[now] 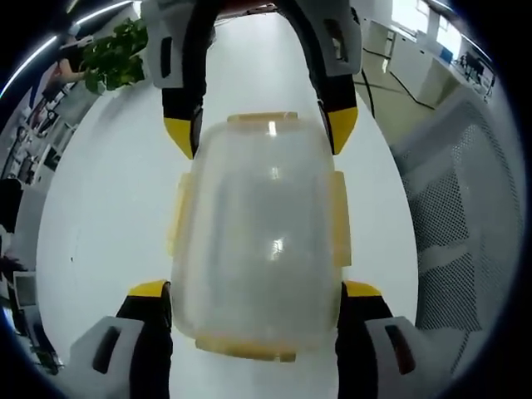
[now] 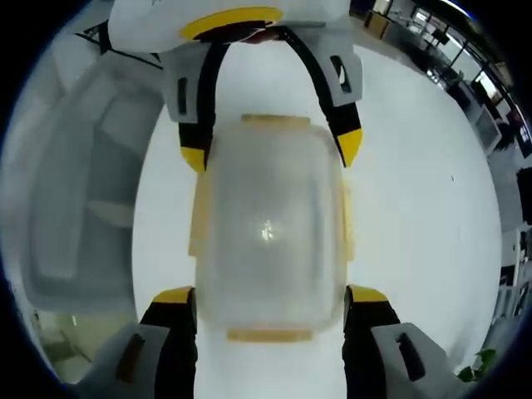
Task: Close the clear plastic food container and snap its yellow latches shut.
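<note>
Left gripper view has the container (image 1: 258, 249) lying on the white bench (image 1: 108, 216), lid on, between the two jaws of the left hand-held gripper (image 1: 258, 291). The jaws stand spread to either side of the box, their yellow tips just beside its near corners — whether they press the walls I cannot tell. The right hand-held gripper (image 1: 259, 129) comes in from the far end, its jaws likewise spread astride the far corners, grasping nothing that can be made out.

Right gripper view gives the same from the other end: the container (image 2: 268, 237) sits between the right hand-held gripper (image 2: 270, 295) and the left one (image 2: 270, 145) opposite.

The lid looks seated, so the closing seems done. The yellow latches (image 1: 176, 218) along the sides and ends are pale through the plastic; the side ones seem to flare outward, so I judge them not yet snapped, though the blur leaves that unsure.

The bench is plain white and glossy. A grey perforated crate (image 1: 465, 216) stands beside it, a green plant (image 1: 116, 54) at the far corner, and office desks beyond.
</note>
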`<state>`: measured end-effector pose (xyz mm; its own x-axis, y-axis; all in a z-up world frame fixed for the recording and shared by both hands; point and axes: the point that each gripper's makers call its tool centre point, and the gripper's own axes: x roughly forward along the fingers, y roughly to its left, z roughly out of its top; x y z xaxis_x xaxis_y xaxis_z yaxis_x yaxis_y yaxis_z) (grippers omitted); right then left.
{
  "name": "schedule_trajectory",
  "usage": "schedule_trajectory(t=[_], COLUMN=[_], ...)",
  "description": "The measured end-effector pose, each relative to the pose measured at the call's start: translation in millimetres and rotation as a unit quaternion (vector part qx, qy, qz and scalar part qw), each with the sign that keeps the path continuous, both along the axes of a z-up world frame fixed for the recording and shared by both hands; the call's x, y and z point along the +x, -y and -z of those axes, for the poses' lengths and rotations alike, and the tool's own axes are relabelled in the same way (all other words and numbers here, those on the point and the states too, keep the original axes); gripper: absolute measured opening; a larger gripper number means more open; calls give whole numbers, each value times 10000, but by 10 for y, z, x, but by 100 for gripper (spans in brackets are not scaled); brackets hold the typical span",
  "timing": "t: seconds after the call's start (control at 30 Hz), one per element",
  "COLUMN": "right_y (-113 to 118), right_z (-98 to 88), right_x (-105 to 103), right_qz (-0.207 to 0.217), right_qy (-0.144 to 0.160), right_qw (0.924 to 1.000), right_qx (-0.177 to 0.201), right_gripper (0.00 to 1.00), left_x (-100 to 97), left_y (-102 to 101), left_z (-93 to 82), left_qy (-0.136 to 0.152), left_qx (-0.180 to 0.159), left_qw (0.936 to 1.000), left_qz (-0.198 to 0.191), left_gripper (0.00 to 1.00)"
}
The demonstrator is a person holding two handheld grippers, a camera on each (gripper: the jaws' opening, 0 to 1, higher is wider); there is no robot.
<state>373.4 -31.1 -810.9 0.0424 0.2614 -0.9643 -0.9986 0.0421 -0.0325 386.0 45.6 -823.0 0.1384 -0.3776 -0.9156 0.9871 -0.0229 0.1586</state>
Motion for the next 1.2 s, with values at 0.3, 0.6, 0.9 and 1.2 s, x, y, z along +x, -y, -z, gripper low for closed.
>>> schedule_trajectory(t=[0.3,0.6,0.9,1.2], right_y=[-212,-441,-612,-792], right_z=[1,-4,-10,-9], right_x=[10,46,48,40], right_qz=[-84,-175,-190,-246], right_qy=[3,6,11,24], right_qw=[9999,9998,9997,9996], right_qx=[-65,-118,-139,-151], right_gripper=[71,71,71,71], left_x=[2,16,16,2], left_y=[-201,-443,-623,-800], left_z=[3,-1,-6,-8], left_qy=[-9,-16,-16,-13], left_qx=[19,6,13,18], left_qw=[10000,9998,9997,9996], left_qz=[-84,-194,-223,-290], left_gripper=[82,82,82,82])
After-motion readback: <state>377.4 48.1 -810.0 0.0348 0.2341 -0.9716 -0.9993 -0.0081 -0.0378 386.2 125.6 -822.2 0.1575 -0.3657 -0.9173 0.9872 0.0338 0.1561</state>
